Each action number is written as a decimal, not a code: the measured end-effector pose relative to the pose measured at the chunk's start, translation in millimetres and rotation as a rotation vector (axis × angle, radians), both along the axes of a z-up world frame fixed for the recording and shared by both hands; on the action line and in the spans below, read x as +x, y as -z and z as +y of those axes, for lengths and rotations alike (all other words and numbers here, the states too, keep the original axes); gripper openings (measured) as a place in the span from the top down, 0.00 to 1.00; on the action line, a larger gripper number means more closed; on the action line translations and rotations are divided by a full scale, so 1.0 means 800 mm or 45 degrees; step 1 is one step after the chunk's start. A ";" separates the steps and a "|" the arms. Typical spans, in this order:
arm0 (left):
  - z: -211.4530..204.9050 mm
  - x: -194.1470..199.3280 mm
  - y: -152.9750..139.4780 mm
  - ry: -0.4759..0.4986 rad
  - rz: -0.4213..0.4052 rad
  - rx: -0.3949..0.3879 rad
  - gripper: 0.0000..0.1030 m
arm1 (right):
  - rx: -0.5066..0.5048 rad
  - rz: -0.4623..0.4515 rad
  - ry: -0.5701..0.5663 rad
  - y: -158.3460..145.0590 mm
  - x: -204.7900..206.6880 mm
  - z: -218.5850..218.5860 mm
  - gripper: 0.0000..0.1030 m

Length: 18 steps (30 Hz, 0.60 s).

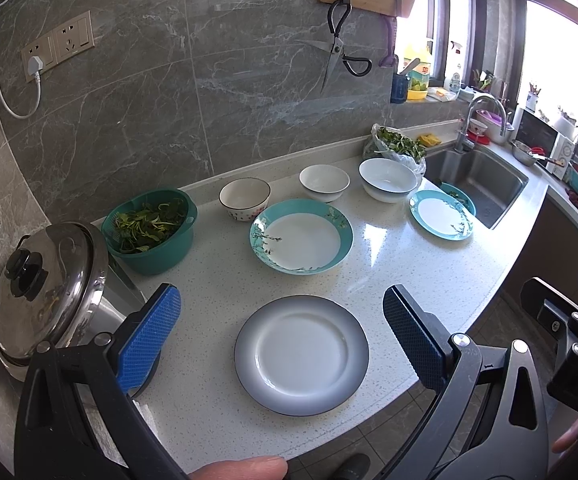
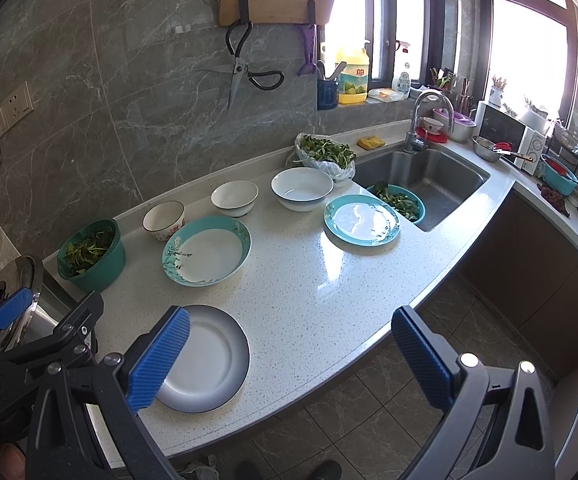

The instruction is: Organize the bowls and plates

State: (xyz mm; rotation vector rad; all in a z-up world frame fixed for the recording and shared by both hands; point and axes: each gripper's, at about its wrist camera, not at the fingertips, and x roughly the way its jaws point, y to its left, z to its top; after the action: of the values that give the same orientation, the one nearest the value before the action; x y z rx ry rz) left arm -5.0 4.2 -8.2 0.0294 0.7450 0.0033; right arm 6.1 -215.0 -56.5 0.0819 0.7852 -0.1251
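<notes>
Both grippers, left (image 1: 283, 334) and right (image 2: 289, 354), hang spread wide and empty over the counter's (image 2: 329, 280) front edge, grey-rimmed plate (image 1: 301, 354) under the left.

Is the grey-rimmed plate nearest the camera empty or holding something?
Empty: the grey-rimmed plate shows a bare white centre in both views, lying flat on the countertop.

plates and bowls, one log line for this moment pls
phase: start | left gripper: open, above grey-rimmed plate | right gripper: open, empty | teal plates, three bowls: unstacked on counter
</notes>
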 end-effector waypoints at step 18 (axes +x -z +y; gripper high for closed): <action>0.004 0.009 0.018 0.000 0.033 -0.006 0.00 | 0.018 0.013 -0.006 0.009 -0.001 0.000 0.00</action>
State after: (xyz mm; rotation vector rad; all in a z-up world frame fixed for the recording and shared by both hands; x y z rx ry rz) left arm 2.3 7.7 -22.9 0.0246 0.7713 0.0010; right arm 5.2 -214.7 -63.7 0.0928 0.7965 -0.1157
